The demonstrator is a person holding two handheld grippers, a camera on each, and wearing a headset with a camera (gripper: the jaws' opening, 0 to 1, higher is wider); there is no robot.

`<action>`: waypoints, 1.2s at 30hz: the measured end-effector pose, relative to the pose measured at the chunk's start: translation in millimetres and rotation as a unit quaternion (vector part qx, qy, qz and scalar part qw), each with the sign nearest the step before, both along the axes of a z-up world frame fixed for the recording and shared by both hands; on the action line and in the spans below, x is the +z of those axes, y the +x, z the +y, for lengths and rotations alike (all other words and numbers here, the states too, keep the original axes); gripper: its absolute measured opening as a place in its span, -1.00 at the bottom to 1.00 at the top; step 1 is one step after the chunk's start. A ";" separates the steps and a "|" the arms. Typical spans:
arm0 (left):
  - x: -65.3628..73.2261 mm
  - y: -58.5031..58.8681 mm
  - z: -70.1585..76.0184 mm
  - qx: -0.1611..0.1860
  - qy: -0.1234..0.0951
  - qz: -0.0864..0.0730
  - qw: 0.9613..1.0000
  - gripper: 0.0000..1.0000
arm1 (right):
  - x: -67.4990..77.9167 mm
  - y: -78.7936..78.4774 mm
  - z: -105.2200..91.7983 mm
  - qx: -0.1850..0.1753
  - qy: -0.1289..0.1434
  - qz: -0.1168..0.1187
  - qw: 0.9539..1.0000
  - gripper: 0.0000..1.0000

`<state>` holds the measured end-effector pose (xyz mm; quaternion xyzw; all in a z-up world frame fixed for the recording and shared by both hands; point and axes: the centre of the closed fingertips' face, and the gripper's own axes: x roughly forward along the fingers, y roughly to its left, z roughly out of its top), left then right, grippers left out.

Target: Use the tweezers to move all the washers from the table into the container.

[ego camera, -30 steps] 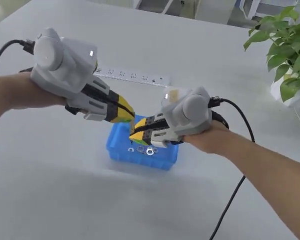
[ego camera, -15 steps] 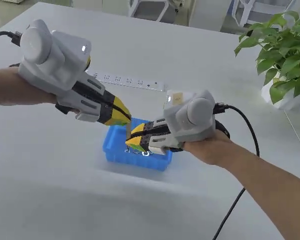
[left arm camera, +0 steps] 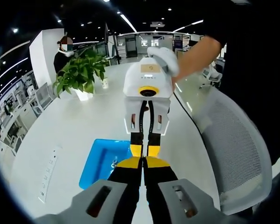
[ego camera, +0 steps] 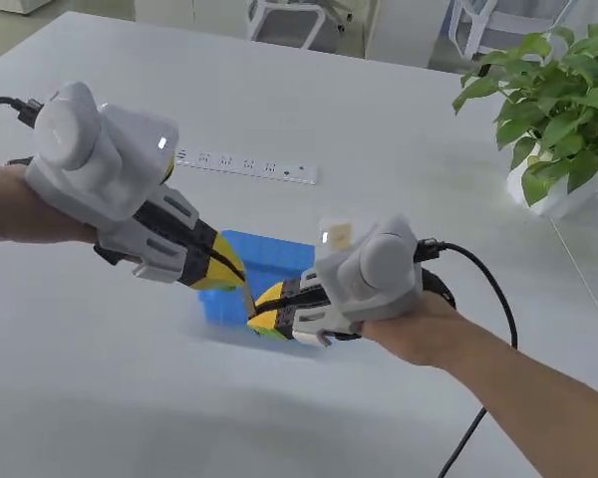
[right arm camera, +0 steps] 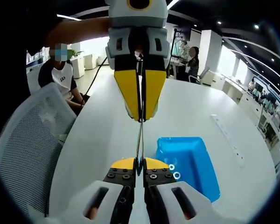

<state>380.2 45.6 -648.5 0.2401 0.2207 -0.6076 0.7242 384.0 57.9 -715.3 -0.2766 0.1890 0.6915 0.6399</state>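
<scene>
Over the counter [ego camera: 399,129], the left gripper [ego camera: 239,283] and right gripper [ego camera: 260,308] meet tip to tip, fingers of both clamped on the tweezers [right arm camera: 140,135], beside a blue container [ego camera: 277,253] holding washers [right arm camera: 174,171].

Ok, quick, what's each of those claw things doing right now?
The left gripper is shut on the tweezers.
The right gripper is shut on the same tweezers.
</scene>
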 end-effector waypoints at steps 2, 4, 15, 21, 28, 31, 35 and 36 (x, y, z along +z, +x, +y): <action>-3.8 -2.7 0.2 -0.001 0.004 0.001 1.000 -0.90 | -2.7 -1.3 -1.5 0.002 -0.006 -0.003 1.000 -0.90; -7.6 -4.6 0.8 -0.002 0.007 0.002 1.000 -0.90 | -6.1 -2.7 -3.5 0.007 -0.018 -0.009 1.000 -0.90; -30.9 -11.8 6.3 -0.002 0.036 0.008 0.999 -0.90 | -20.2 -5.5 -12.6 0.026 -0.064 -0.037 0.997 -0.90; -52.6 -15.3 11.5 -0.006 0.068 0.012 0.998 -0.90 | -30.6 -8.1 -18.7 0.031 -0.088 -0.038 0.995 -0.90; -72.4 -15.4 12.7 0.001 0.078 0.020 0.997 -0.90 | -43.3 -8.9 -24.7 0.036 -0.112 -0.037 0.992 -0.90; -79.3 -15.0 13.6 0.003 0.085 0.021 0.996 -0.90 | -46.5 -8.7 -26.1 0.035 -0.116 -0.033 0.992 -0.90; -88.1 -14.9 14.6 0.008 0.088 0.027 0.996 -0.90 | -51.1 -8.5 -27.8 0.035 -0.122 -0.030 0.991 -0.89; -89.3 -15.0 14.6 0.009 0.089 0.029 0.996 -0.90 | -51.9 -8.7 -28.0 0.035 -0.124 -0.029 0.991 -0.89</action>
